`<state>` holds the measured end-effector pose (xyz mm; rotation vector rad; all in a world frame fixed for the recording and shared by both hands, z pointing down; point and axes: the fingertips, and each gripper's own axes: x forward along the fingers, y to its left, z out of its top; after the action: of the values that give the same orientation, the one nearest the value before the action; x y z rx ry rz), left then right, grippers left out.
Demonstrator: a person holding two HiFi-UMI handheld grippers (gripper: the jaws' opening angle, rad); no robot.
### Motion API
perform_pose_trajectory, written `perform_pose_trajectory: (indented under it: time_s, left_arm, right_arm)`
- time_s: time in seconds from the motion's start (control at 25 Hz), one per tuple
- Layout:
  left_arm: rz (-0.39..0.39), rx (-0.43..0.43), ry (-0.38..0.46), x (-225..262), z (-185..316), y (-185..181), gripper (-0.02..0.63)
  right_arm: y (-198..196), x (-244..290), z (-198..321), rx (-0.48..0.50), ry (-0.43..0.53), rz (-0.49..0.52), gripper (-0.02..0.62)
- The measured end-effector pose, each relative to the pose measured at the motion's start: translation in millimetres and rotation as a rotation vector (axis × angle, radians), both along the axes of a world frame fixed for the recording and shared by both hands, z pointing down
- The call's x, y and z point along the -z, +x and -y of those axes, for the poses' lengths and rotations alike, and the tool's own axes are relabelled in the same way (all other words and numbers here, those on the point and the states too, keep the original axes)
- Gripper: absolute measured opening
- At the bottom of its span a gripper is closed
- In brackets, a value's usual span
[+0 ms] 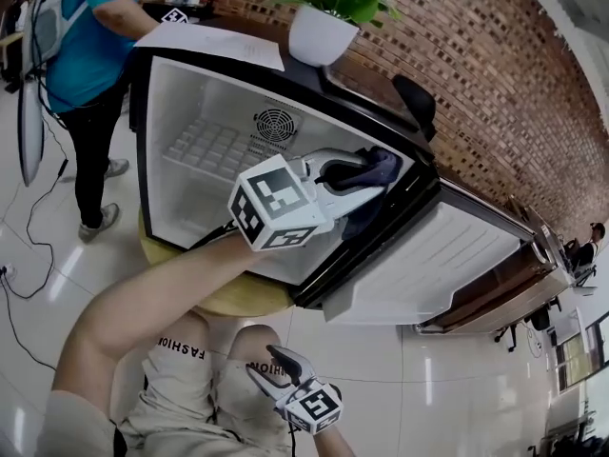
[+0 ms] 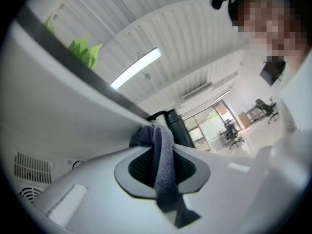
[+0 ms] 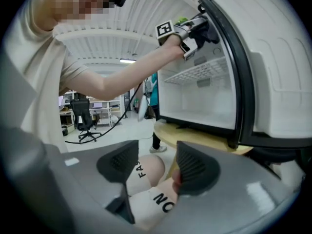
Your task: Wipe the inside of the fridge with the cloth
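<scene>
A small white fridge stands open on a low round table, its door swung out to the right. My left gripper is shut on a dark blue-grey cloth at the fridge's upper right inner edge, near the hinge side. In the left gripper view the cloth hangs pinched between the pads, with the fridge's white wall beside it. My right gripper hangs low over the person's lap. It is open, with nothing between its pads. The right gripper view shows the fridge from the side.
A wire shelf spans the fridge's interior. A potted plant and a paper sheet lie on top. Another person in a teal shirt stands at the left. A cable trails on the tiled floor. The yellow table sticks out below the fridge.
</scene>
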<state>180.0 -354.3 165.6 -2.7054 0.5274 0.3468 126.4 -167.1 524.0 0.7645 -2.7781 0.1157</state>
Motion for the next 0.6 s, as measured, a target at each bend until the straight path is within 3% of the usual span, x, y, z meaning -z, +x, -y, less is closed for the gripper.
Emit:
perform_pose_trajectory:
  time_s: [0.04,0.12,0.28,0.4,0.48,0.6]
  left_arm:
    - [-0.012,-0.019,0.03,0.2,-8.4,-3.3,0.058]
    - [-0.052,0.021,0.017,-1.8,0.2,-14.8,0.058]
    - [-0.08,0.283,-0.157,-19.7,76.6,-38.2,0.058]
    - [-0.008,0.421,-0.197,-23.8,125.3,-32.6,0.058]
    - [0.063,0.442,-0.189,-21.9,139.9,-17.6,0.058]
    - [0.135,0.476,-0.246,-27.0,150.2,-9.2,0.058]
  right_arm:
    - [-2.8,2.3,-0.7,0.006,0.008,-0.001,0.249]
    - [-4.8,6.5,-0.8,0.007,0.016,0.001,0.249]
    - [-1.2,5.7,-3.6,-0.008,0.016,0.0,0.242]
    - [0.0,4.1,-11.7,0.002,0.02,-0.007,0.239]
    - [-2.9,5.2,-16.9,0.013,0.027,-0.009,0.239]
    - [-8.3,6.8,-22.2,0.022,0.038,0.0,0.239]
